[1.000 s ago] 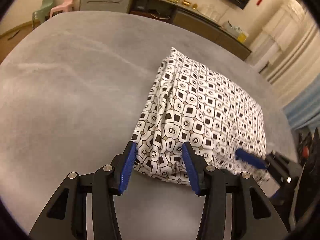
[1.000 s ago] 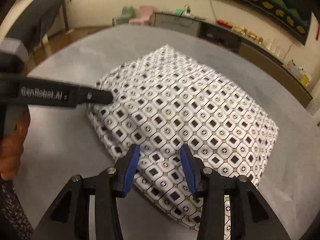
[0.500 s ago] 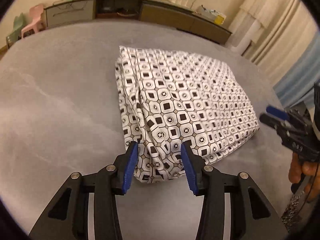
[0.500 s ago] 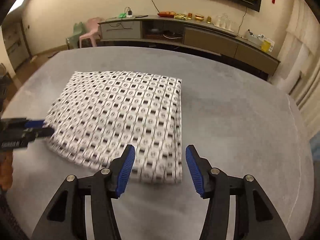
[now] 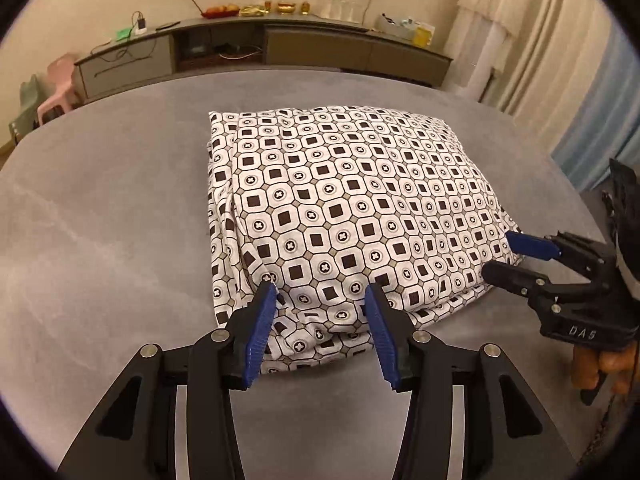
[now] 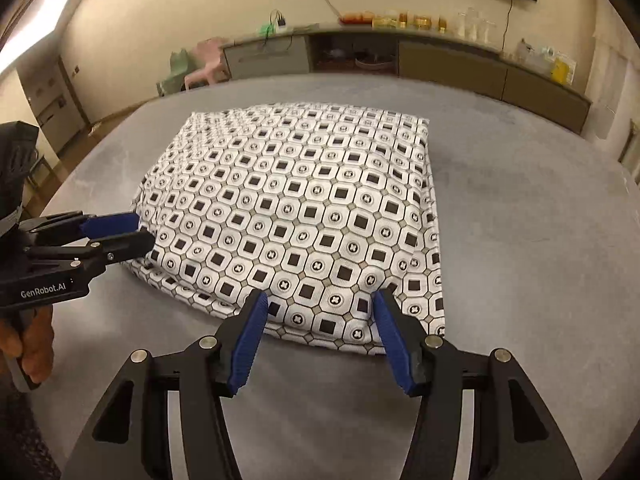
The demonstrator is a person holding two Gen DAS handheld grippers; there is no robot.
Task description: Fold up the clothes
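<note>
Both grippers (image 5: 322,292) (image 6: 320,300) nearer folded garment (image 5: 352,216); grey table (image 5: 100,220)

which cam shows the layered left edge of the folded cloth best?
Left wrist. The folded cloth shows its stacked layers down the left side and at the near corner, between the open left gripper. The right wrist view shows mostly the smooth top; that edge is partly behind the left gripper.

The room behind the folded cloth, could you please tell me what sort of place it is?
Probably a home living room: a long low sideboard against the wall carries fruit and ornaments, small plastic chairs stand beside it, and curtains hang at the right.
</note>
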